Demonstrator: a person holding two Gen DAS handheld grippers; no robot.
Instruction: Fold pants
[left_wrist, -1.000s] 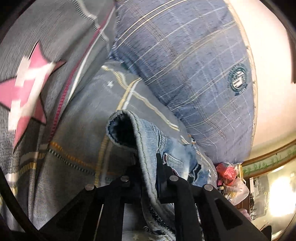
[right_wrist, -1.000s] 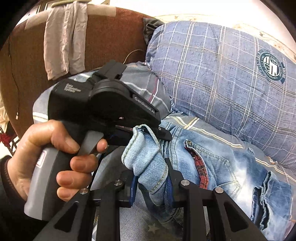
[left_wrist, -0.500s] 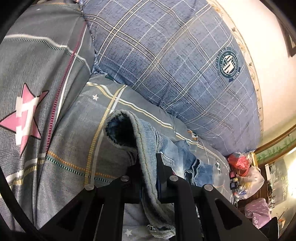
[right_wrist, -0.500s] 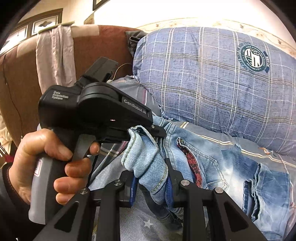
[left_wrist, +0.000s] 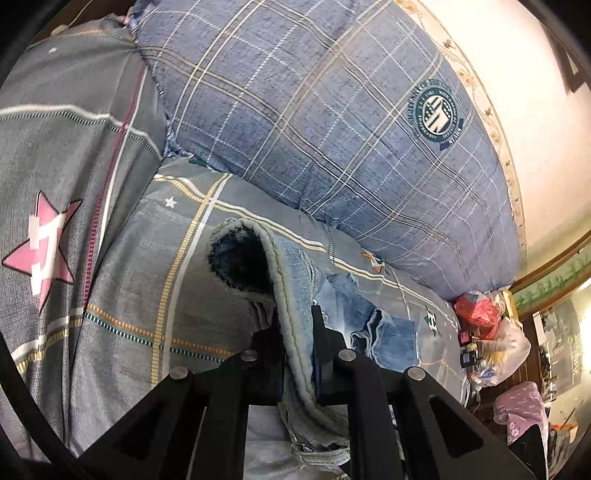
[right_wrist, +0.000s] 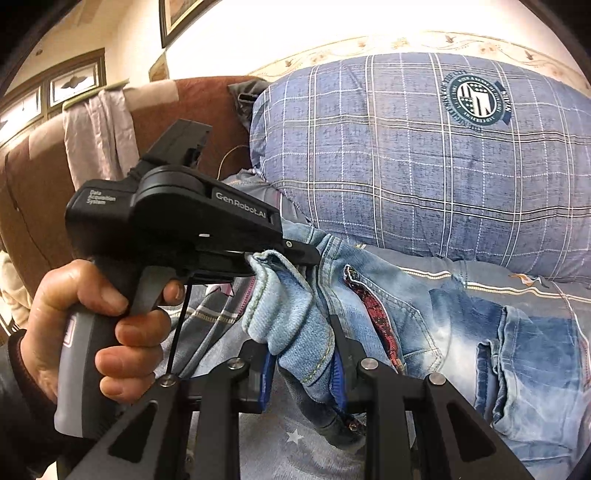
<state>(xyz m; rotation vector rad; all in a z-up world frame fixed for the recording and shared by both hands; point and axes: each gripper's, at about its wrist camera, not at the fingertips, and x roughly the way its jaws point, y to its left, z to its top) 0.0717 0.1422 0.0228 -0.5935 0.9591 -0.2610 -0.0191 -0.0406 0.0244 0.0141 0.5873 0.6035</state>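
Light blue jeans (right_wrist: 424, 317) lie on a grey patterned bed sheet (left_wrist: 122, 280), partly lifted at one end. My left gripper (left_wrist: 295, 332) is shut on a thick fold of the denim (left_wrist: 284, 273), held above the sheet. My right gripper (right_wrist: 301, 354) is shut on another fold of the jeans (right_wrist: 291, 314). In the right wrist view the left gripper (right_wrist: 295, 254), held by a hand (right_wrist: 92, 317), pinches the same bunch just above my right fingers. The rest of the jeans trails right over the sheet.
A large blue plaid pillow (left_wrist: 332, 122) leans behind the jeans, also seen in the right wrist view (right_wrist: 424, 166). A brown headboard (right_wrist: 33, 184) with a draped cloth (right_wrist: 96, 133) stands left. Plastic bags (left_wrist: 487, 332) sit past the bed's far corner.
Both grippers have risen and tilted up with the denim still clamped; the pillow and wall fill more of each view. The grips are unchanged.
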